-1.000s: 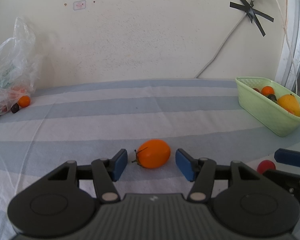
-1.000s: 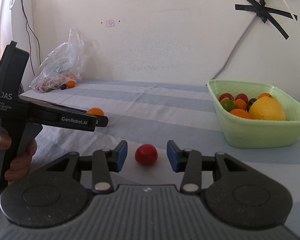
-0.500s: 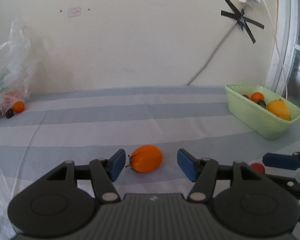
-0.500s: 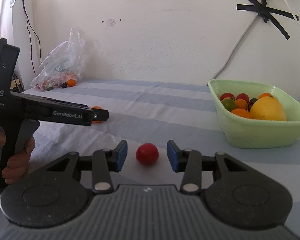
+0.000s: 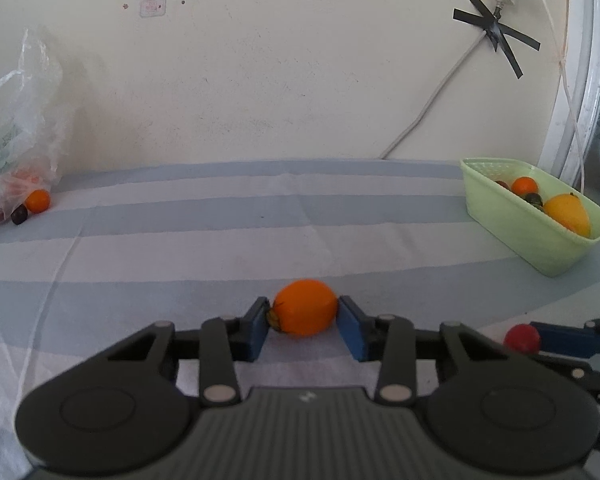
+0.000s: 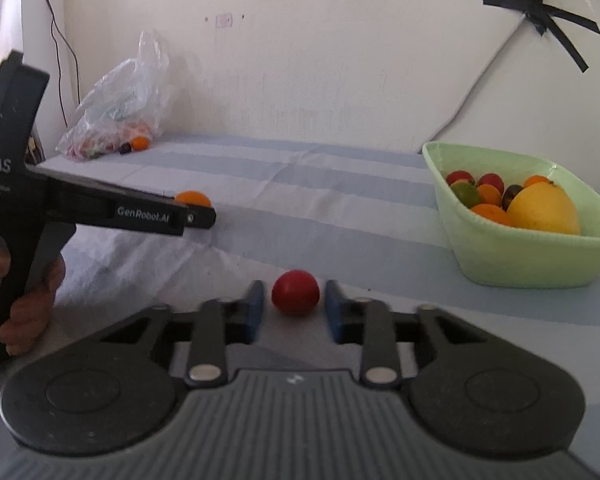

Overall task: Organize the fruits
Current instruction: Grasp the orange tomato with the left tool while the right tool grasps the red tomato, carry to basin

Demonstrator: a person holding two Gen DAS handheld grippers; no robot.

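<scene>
An orange tomato-like fruit lies on the striped cloth between the blue pads of my left gripper. Its jaws are closing and both pads touch the fruit's ends. In the right wrist view a small red tomato sits between the pads of my right gripper, whose jaws are closing tight against its sides. The left wrist view shows the same red tomato at the lower right. The light green basket holds several fruits, among them a large yellow one.
A clear plastic bag with more fruit lies at the far left by the wall, a small orange fruit and a dark one beside it. A hand holds the left gripper's handle. A cable runs down the wall.
Both grippers have closed from wide open onto their fruits: the left onto the orange one, the right onto the red tomato. Neither hand has shifted noticeably.
</scene>
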